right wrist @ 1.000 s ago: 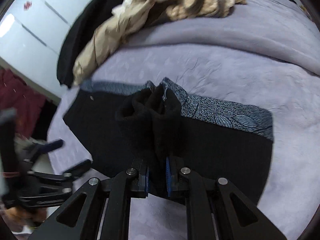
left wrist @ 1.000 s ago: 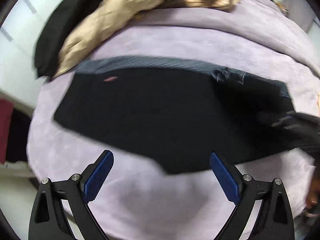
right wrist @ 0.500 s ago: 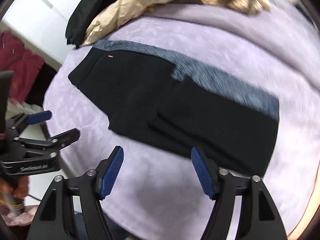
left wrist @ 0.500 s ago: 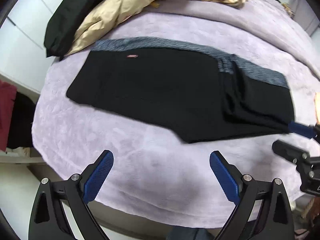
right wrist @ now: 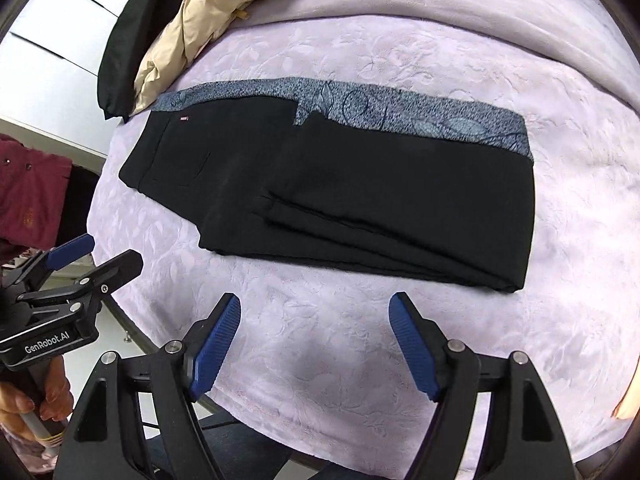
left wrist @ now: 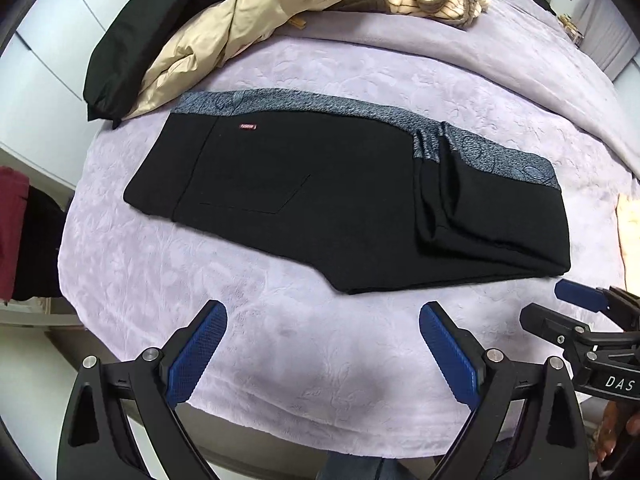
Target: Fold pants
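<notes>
With both the left gripper (left wrist: 322, 354) and the right gripper (right wrist: 316, 346) spread empty, the pants (left wrist: 352, 204), folded once mid-frame on the bed (left wrist: 280, 336), are best gripped at both right-end corners and carried evenly leftward.

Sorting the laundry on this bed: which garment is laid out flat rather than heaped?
The black pants with the blue patterned side stripe, flat on the purple blanket. The beige jacket and black garment lie bunched behind them.
</notes>
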